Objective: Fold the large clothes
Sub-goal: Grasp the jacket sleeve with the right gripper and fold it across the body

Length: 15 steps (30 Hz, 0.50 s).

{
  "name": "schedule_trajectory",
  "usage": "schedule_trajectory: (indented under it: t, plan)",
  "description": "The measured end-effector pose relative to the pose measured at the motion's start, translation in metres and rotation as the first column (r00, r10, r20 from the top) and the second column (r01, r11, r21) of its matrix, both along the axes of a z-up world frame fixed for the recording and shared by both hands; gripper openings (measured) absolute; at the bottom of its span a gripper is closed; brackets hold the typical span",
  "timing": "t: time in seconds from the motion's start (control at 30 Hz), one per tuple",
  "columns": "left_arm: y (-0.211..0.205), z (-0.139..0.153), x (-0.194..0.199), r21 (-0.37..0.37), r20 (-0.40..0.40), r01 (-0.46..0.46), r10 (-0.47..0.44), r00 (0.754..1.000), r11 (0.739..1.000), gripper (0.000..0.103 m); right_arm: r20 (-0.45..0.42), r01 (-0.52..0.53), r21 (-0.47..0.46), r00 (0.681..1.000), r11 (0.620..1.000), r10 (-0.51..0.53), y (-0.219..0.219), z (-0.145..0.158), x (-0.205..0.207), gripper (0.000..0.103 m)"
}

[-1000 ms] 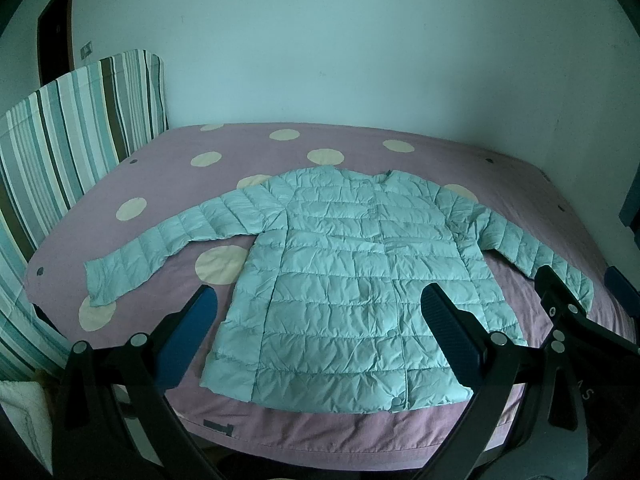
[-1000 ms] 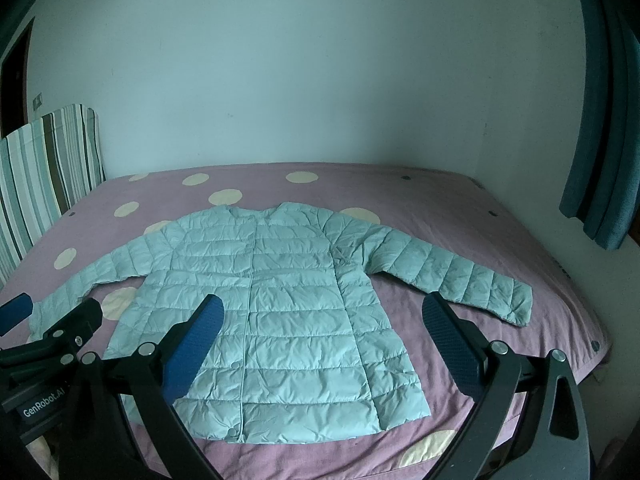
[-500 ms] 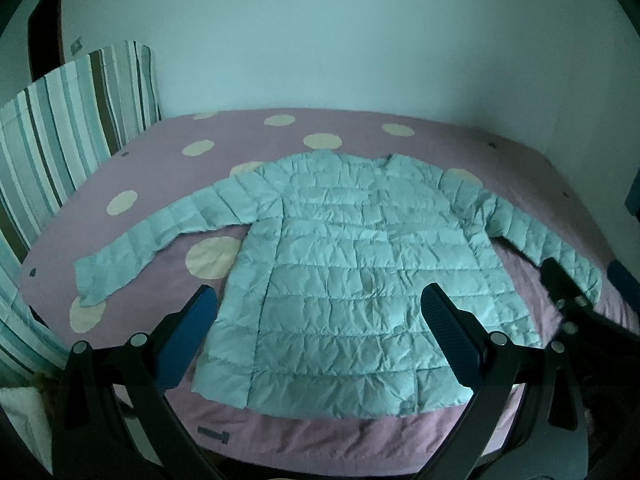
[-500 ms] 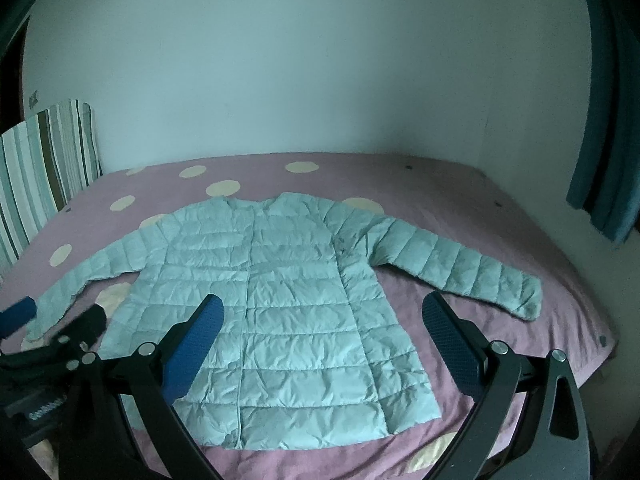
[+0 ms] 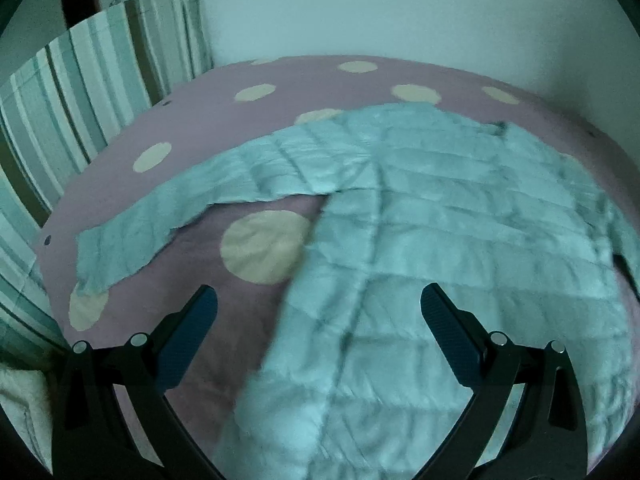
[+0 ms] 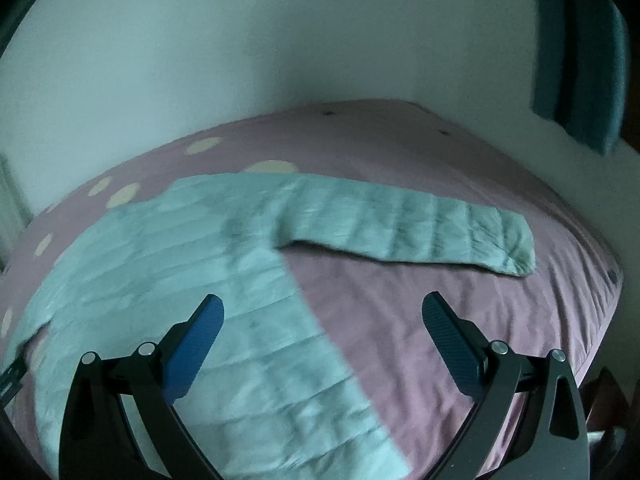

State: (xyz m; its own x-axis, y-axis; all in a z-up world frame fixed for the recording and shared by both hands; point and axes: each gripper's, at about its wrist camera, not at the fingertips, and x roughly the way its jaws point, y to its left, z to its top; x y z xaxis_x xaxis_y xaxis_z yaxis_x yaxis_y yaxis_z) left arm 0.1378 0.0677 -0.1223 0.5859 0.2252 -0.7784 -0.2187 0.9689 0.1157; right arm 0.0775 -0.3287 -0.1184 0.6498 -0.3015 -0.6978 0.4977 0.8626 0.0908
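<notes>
Room to move: bare bed (image 6: pixel 460 320) sheet between jacket (image 5: pixel 460 248) hem and the bed's right edge.
Jacket: flat on the bed, collar toward the wall (image 6: pixel 200 60), sleeves out sideways.
Left claw (image 5: pixel 318 334): spread, empty, above the hem.
Right claw (image 6: pixel 322 338): spread, empty.
Views: left shows a striped cushion (image 5: pixel 80 92); right shows a curtain (image 6: pixel 580 48).
</notes>
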Motion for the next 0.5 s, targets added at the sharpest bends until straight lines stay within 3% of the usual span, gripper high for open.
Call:
schedule_trajectory:
  t: [0.17,0.33,0.5]
  plan:
    - [0.018,-0.022,0.03,0.026,-0.05,-0.059,0.06,0.997,0.998,0.101,-0.023,0.171,0.039,0.985,0.984,-0.17,-0.073,-0.023,0.01,0.099]
    - [0.031,-0.04,0.047,0.05,-0.089,-0.109,0.113,0.99,0.993,0.101,-0.053,0.37,0.102,0.929,0.923,-0.366,-0.162,-0.05,0.005,0.098]
    - [0.047,-0.048,0.054,0.089,-0.091,-0.176,0.184,0.979,0.98,0.101,-0.064,0.466,0.161,0.884,0.87,-0.462,-0.214,-0.065,0.002,0.098]
